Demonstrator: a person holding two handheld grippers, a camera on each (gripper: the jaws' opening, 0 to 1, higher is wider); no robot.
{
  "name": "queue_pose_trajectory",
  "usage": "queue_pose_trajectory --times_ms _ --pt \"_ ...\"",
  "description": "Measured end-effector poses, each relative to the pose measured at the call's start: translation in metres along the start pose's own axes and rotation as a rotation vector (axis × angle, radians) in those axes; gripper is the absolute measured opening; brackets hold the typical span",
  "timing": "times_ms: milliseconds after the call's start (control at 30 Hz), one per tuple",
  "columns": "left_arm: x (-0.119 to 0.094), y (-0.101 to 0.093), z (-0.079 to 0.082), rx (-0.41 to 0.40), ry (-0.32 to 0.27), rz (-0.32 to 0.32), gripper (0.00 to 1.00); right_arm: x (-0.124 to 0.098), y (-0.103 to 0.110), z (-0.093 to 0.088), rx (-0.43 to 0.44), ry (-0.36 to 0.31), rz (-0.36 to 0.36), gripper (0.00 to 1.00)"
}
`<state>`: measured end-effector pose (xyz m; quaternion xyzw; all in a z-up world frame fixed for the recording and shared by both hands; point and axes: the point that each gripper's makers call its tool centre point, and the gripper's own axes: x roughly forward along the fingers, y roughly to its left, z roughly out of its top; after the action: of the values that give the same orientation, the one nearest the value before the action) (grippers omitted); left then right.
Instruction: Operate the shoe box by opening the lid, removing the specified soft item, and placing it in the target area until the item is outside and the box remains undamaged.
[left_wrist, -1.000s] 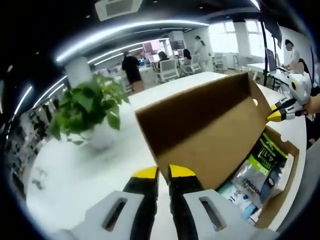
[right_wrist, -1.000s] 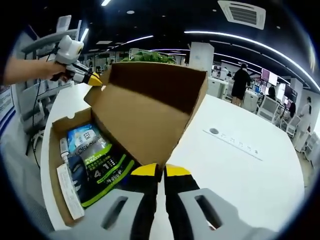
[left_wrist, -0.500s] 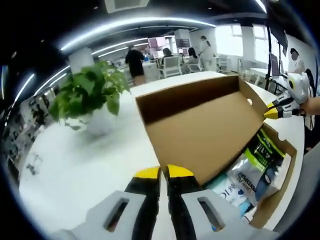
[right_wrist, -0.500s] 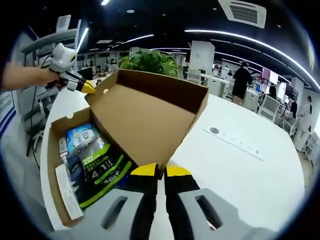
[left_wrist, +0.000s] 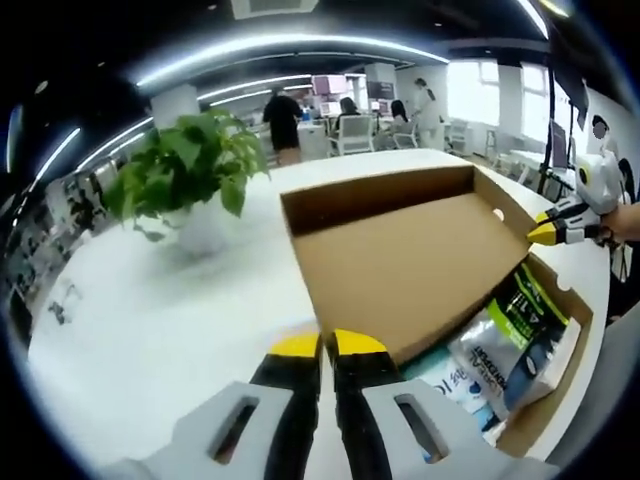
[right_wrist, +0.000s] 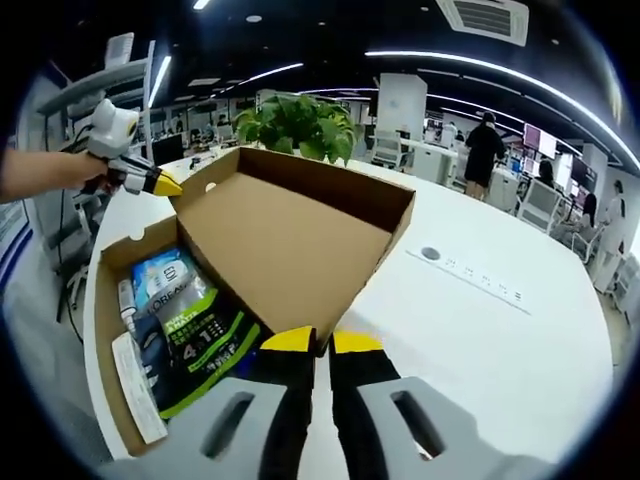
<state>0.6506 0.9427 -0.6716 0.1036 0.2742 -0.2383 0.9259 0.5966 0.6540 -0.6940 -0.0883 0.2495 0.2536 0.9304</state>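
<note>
A brown cardboard shoe box lies open on the white table. Its hinged lid leans far back, inner face up. My left gripper is shut on one free corner of the lid; in the right gripper view it sits at the far-left corner. My right gripper is shut on the other corner and shows in the left gripper view. Inside the box base lie soft pouches: a green-and-black one and a blue-and-white one.
A potted green plant stands on the table beyond the lid. A round cable port sits in the tabletop to the right. People, chairs and desks fill the office behind.
The lid has swung further back and down, from steeply raised to lying nearly flat. Both grippers kept hold of its corners and moved with it.
</note>
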Motion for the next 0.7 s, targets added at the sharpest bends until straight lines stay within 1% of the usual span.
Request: queue_pose_trajectory --times_ms 567,700 --pt "0.012 0.004 -0.001 0.005 0.025 0.016 0.0 0.008 -0.003 -0.003 0.001 0.025 0.013 0.06" --pt "0.014 0.005 -0.002 0.004 0.028 0.017 0.01 0.009 -0.003 -0.003 0.02 0.03 0.016 0.06"
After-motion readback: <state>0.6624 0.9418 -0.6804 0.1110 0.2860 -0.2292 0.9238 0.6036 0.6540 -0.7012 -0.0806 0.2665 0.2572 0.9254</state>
